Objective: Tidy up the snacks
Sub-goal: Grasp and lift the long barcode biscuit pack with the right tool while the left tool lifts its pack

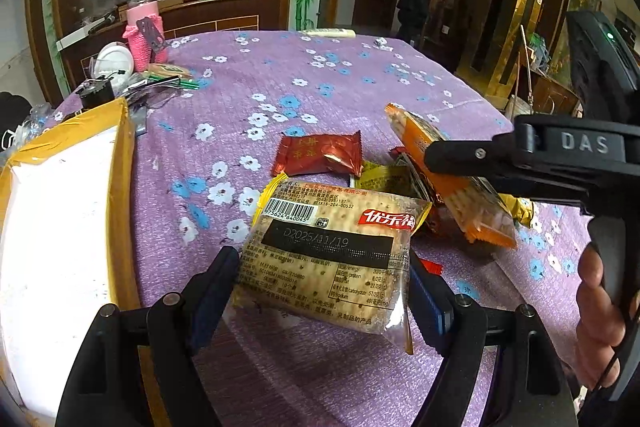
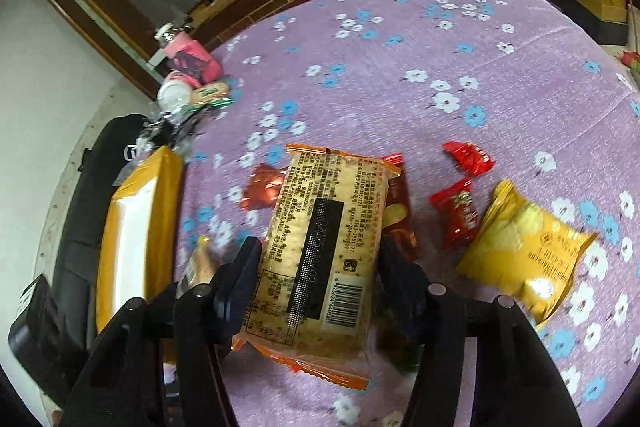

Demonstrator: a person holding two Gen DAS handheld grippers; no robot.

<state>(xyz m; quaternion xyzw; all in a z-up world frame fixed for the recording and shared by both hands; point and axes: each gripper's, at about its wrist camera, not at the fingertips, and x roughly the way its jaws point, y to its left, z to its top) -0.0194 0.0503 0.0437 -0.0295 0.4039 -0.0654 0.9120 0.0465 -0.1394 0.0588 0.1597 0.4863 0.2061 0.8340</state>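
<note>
Left gripper (image 1: 324, 291): I see my jaws pinching the yellow-edged clear cracker packet (image 1: 332, 251) by its 2 sides, barcode end pointing to 11 o'clock, lifted over the cloth.
Right gripper (image 2: 316, 271): my jaws grip the orange-edged clear cracker packet (image 2: 320, 247) on both long sides; in the left wrist view the packet (image 1: 452, 183) hangs tilted from that gripper (image 1: 436, 155) at 3 o'clock, with a hand (image 1: 600, 315) on the grip below.
Box: a yellow-taped cardboard box with a white inside (image 1: 60, 227) sits at 9 o'clock of my left gripper, at the table's edge.
Loose snacks: a dark red foil sachet (image 1: 320, 155) lies at 12 o'clock just past the yellow-edged packet; a yellow printed wrapper (image 1: 380, 179) lies beside it, under the tilted packet. From the right wrist view, 2 small red candy wrappers (image 2: 456, 211) (image 2: 468, 159) lie at 2 o'clock, and a yellow foil pouch (image 2: 524, 251) at 3 o'clock.
Surface: a purple tablecloth with white and blue flowers (image 1: 360, 75) covers the table.
Far: a glass bottle in a pink knitted sleeve (image 1: 144, 27) stands at 10 o'clock by a white round lid (image 1: 114, 61); a person in dark clothes (image 1: 412, 11) stands beyond the table at 1 o'clock.
</note>
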